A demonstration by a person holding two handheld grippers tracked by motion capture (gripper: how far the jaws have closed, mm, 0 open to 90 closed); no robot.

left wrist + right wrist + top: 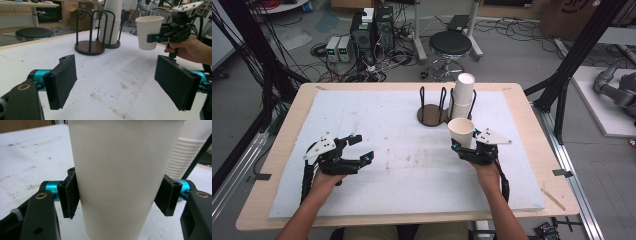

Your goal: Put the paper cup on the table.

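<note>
A white paper cup (461,132) is held upright just above the white mat, with my right gripper (468,146) shut on its lower half. Both black pads press the cup (120,177) from either side in the right gripper view, and the cup (149,32) hangs at the upper right of the left gripper view. Behind it a stack of white cups (463,95) stands in a black wire holder (435,112) with two round bases; the left base is bare. My left gripper (362,147) rests at the mat's left, open, nothing between its pads (63,80).
The white mat (377,130) covers most of the wooden table (292,115) and bears a few brown stains near the middle. Beyond the far edge stand a black stool (450,46), computer boxes and cables on the floor. A black frame post (562,95) rises at the right.
</note>
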